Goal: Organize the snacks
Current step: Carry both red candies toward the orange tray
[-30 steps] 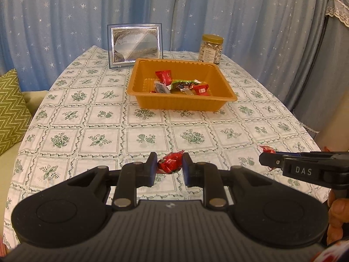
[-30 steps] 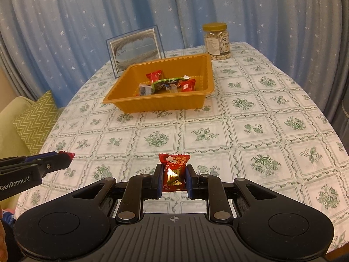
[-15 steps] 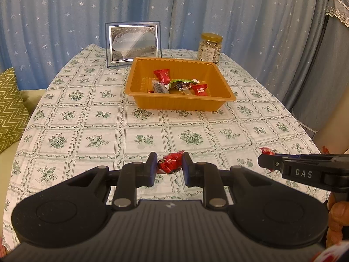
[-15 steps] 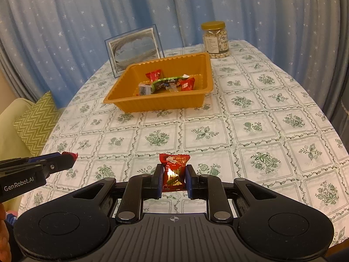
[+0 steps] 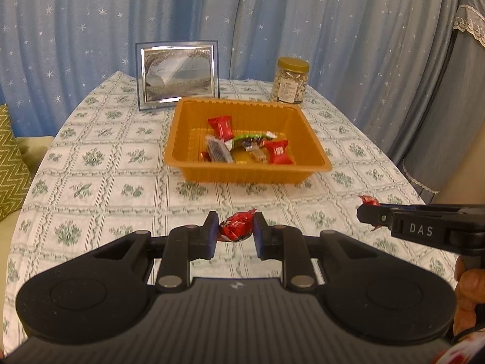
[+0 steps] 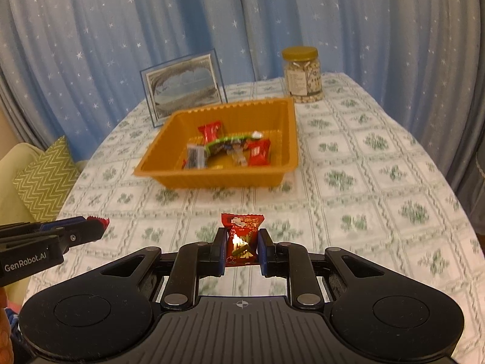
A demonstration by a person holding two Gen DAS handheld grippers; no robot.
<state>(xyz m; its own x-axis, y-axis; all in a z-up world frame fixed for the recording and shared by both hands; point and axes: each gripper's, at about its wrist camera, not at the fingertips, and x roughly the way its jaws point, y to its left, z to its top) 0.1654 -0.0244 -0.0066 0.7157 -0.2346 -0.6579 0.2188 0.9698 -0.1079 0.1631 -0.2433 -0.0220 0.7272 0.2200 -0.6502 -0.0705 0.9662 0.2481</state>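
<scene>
An orange tray point(image 5: 315, 144) point(image 6: 290, 133) sits mid-table and holds several wrapped snacks point(image 5: 277, 151) point(image 6: 259, 152). My left gripper point(image 5: 235, 231) is shut on a red wrapped candy point(image 5: 236, 226) and holds it above the tablecloth, short of the tray. It shows at the left of the right wrist view point(image 6: 91, 227). My right gripper point(image 6: 242, 247) is shut on a red snack packet point(image 6: 241, 238), also above the table in front of the tray. It shows at the right of the left wrist view point(image 5: 368, 209).
A framed picture point(image 5: 177, 74) point(image 6: 185, 86) stands behind the tray. A jar with a yellow lid point(image 5: 291, 80) point(image 6: 303, 74) stands at the back right. Blue starred curtains hang behind the table. A green zigzag cushion point(image 6: 45, 179) lies off the left edge.
Both grippers have moved forward and a little up toward the tray, each still holding its snack. The tray looks closer in both views.
</scene>
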